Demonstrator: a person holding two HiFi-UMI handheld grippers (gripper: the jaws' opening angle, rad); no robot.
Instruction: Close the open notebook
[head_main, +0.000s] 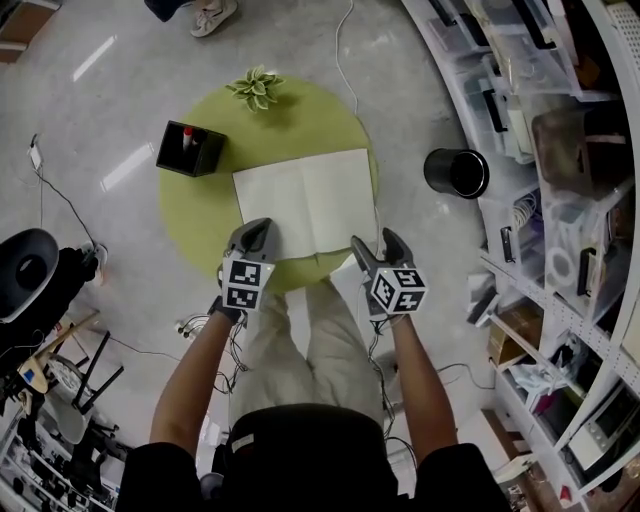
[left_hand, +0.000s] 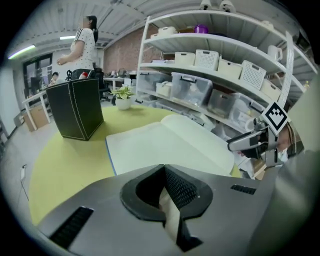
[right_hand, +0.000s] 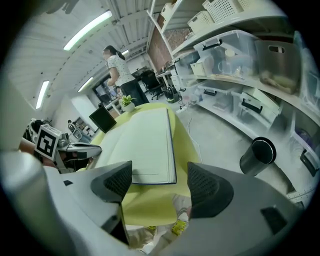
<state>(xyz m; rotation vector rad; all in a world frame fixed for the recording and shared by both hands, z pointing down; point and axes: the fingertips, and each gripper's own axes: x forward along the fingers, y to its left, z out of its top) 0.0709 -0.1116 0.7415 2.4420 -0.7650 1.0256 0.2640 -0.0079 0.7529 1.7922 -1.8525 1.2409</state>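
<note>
Notebook (head_main: 305, 200), open flat, centre of round green table (head_main: 195, 220). Head view: left gripper (head_main: 255, 232) over its 7 o'clock corner, right gripper (head_main: 377, 247) just off its 5 o'clock corner. Left gripper view: jaws closed together, empty, pages ahead at 12 o'clock. Right gripper view: jaws moderately apart, nothing between them, notebook's near edge ahead at 12 o'clock.

Open-plan lab workspace: white shelves (head_main: 560, 150) crammed with clear storage bins (right_hand: 235, 47) curve along the outer side of the right gripper (head_main: 375, 243). Far ahead of it stand office chairs (right_hand: 151, 80) under ceiling strip lights (right_hand: 89, 30). A cable (head_main: 341, 50) trails across the grey floor (head_main: 100, 130).
</note>
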